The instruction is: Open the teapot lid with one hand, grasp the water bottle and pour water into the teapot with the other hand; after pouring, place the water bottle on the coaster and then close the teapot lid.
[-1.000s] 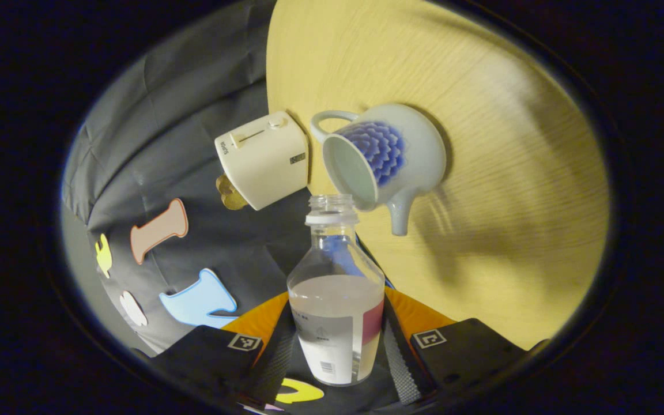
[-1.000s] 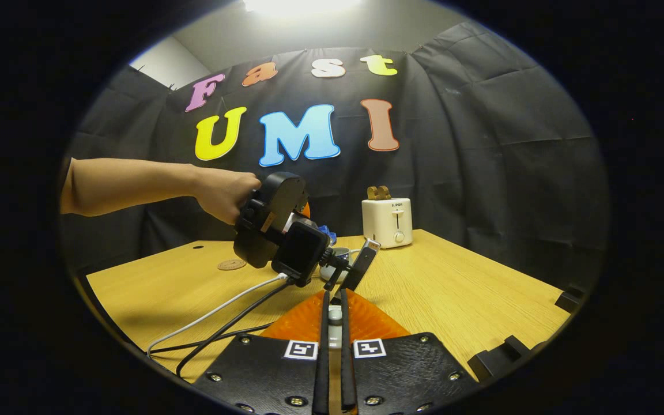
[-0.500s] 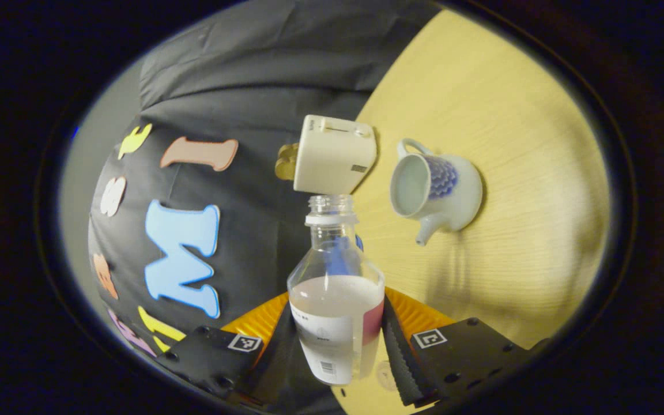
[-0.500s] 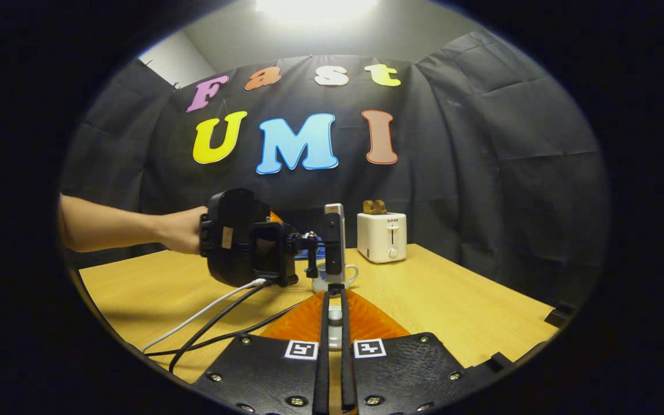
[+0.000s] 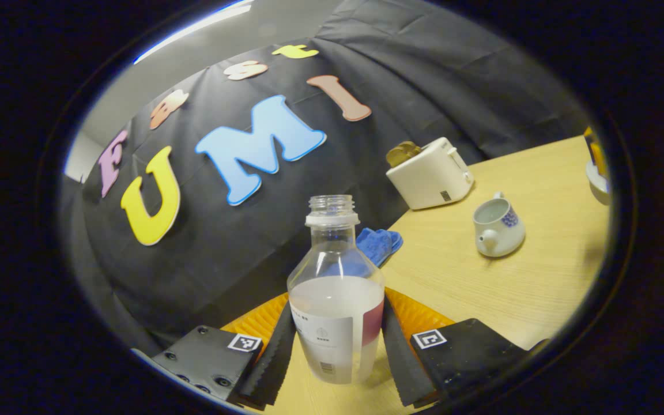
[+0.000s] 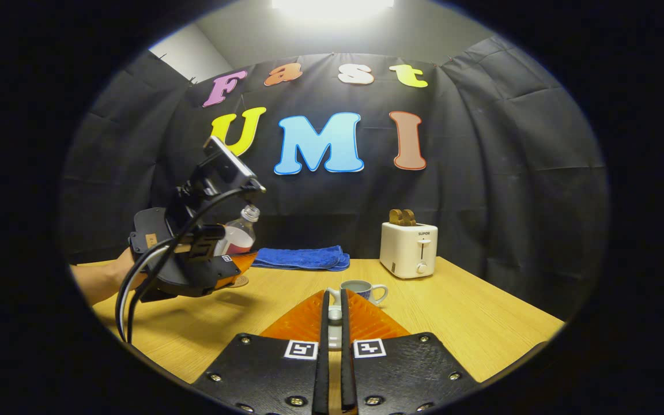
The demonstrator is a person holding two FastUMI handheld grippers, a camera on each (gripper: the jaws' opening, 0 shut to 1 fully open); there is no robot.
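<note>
A clear water bottle point(image 5: 335, 323), uncapped and about half full, stands upright between the fingers of my left gripper point(image 5: 338, 314), which is shut on it. The white teapot point(image 5: 498, 227) with a blue pattern sits lidless on the table to the right. In the right gripper view, my right gripper point(image 6: 334, 297) is shut on the small white teapot lid point(image 6: 335, 314), just in front of the teapot point(image 6: 361, 290). My left gripper point(image 6: 231, 253) holds the bottle point(image 6: 238, 233) at the left, over the round coaster point(image 6: 242, 282), which is partly hidden.
A white toaster point(image 6: 408, 249) with toast stands at the back right of the wooden table point(image 6: 459, 323). A folded blue cloth point(image 6: 300, 257) lies along the back edge. Cables hang from the left gripper, and a hand point(image 6: 107, 276) holds it.
The bottle has swung from tilted over the teapot back to upright, and my left gripper has carried it left, away from the teapot and over the coaster. The right gripper has stayed shut on the lid.
</note>
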